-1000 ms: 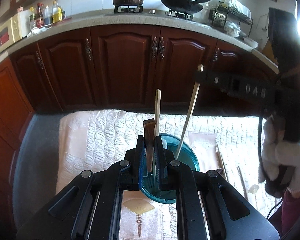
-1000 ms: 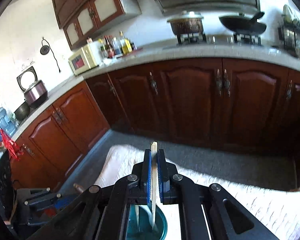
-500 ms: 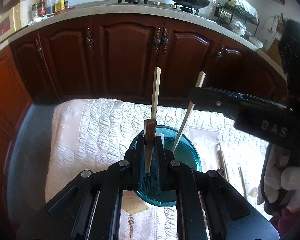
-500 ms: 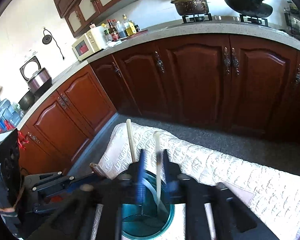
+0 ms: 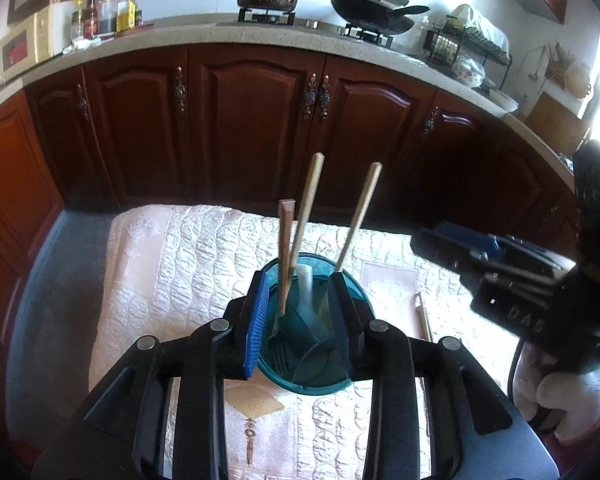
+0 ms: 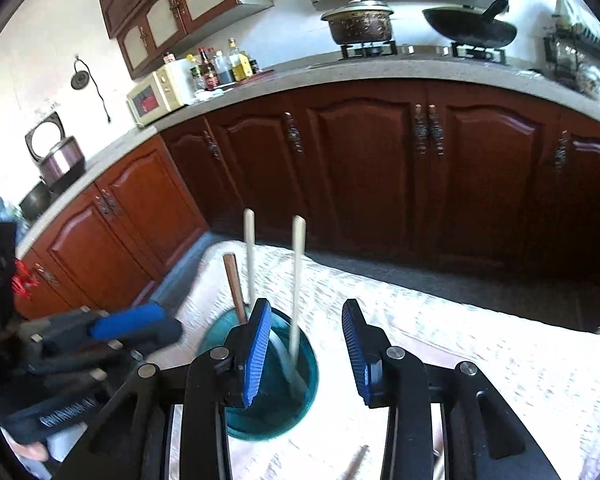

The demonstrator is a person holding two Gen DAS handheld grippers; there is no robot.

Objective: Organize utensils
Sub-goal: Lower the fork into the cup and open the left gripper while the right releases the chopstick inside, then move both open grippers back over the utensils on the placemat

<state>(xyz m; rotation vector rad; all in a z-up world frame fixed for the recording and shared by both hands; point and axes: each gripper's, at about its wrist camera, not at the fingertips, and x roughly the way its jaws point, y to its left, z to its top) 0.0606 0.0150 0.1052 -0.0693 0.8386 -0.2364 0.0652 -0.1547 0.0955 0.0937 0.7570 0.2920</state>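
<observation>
A teal holder cup (image 5: 352,376) (image 6: 268,424) stands on the white quilted cloth (image 5: 180,260). In it stand a fork with a brown wooden handle (image 5: 286,240) (image 6: 234,280), two pale chopsticks (image 5: 309,196) (image 5: 360,216) and a white handle (image 5: 306,284). My left gripper (image 5: 299,278) straddles the cup and its jaws are opening. The fork stands loose between them, and neither pad presses it. My right gripper (image 6: 307,304) is open just over the cup's right side, and one chopstick (image 6: 298,280) stands free between its jaws.
Another chopstick (image 5: 422,316) lies on the cloth right of the cup, and a utensil end (image 6: 356,460) shows near the front edge. Dark wood cabinets (image 5: 256,128) and a counter with a pot and a wok run behind the table. A gloved hand (image 5: 560,396) holds the right gripper.
My left jaws have opened off the fork, which now stands in the cup. The right gripper has let its chopstick drop into the cup and sunk lower beside it.
</observation>
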